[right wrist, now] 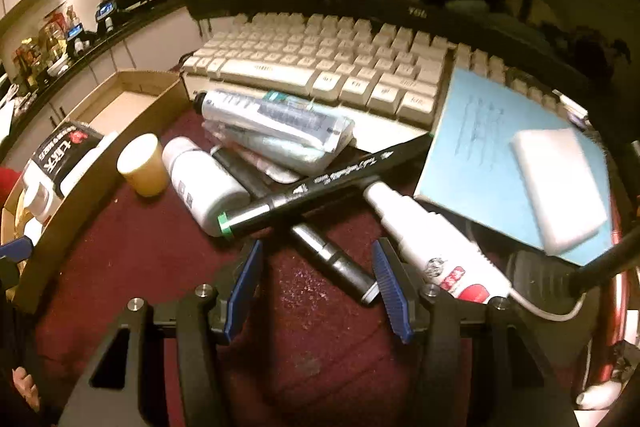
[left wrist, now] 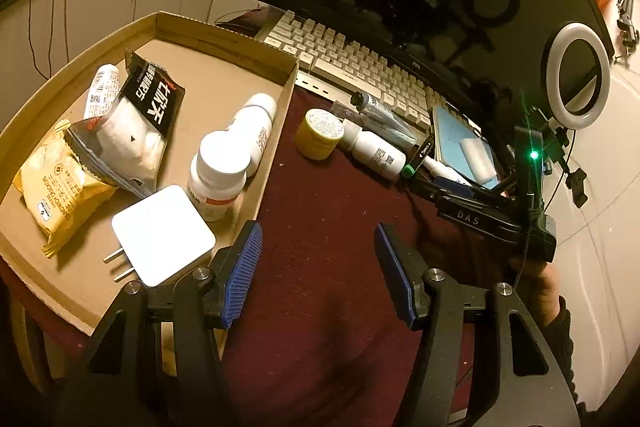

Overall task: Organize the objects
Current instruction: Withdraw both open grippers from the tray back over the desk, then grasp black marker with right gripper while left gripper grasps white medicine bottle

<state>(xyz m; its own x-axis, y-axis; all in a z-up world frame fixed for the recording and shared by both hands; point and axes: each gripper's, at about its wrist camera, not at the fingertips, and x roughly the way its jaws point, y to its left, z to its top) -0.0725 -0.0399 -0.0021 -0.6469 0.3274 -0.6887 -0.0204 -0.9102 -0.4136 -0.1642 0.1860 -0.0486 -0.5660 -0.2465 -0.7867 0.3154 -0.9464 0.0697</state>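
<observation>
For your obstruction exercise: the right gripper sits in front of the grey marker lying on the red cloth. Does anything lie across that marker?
Yes. The black marker with the green band lies across the grey marker farther up; the near end by the right gripper is bare.

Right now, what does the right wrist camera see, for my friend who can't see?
An open claw hovers over a red cloth, with a black marker lying across a grey pen just ahead. Behind are a white bottle, blue notebook and keyboard.
</observation>
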